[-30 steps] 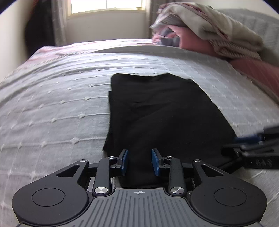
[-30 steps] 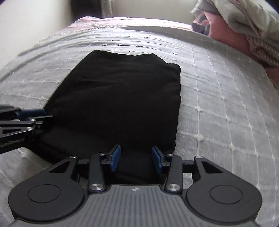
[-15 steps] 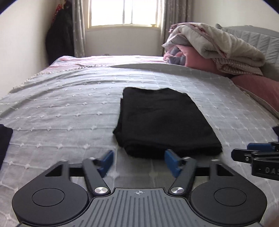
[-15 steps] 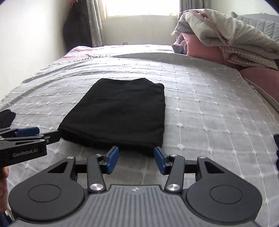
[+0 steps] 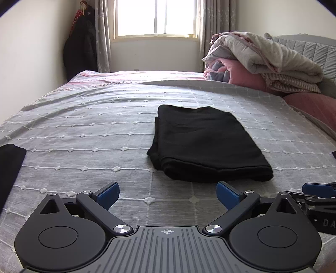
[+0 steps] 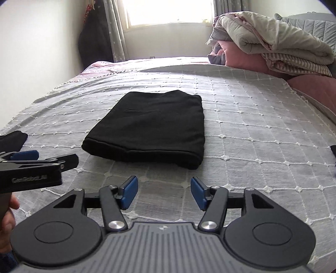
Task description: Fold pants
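Note:
Black pants (image 5: 205,145) lie folded into a flat rectangle on the grey bedspread (image 5: 84,130); the right wrist view shows the same pants (image 6: 151,128). My left gripper (image 5: 168,194) hangs short of the fold's near edge, its jaws opening wide with nothing between them. My right gripper (image 6: 164,192) is likewise back from the pants, jaws still opening and nothing between them. The right gripper's blue tip shows at the right edge of the left wrist view. The left gripper (image 6: 31,166) shows at the left of the right wrist view, with a hand below it.
Folded quilts and pink bedding (image 5: 268,65) are piled at the head of the bed on the right. Another dark garment (image 5: 10,163) lies at the left edge of the bed. A window (image 5: 156,17), curtains and hanging dark clothes (image 5: 80,44) are at the far wall.
Both grippers let go of the pants' near edge, opened wide and drew back from the folded pants, which now lie free on the bed.

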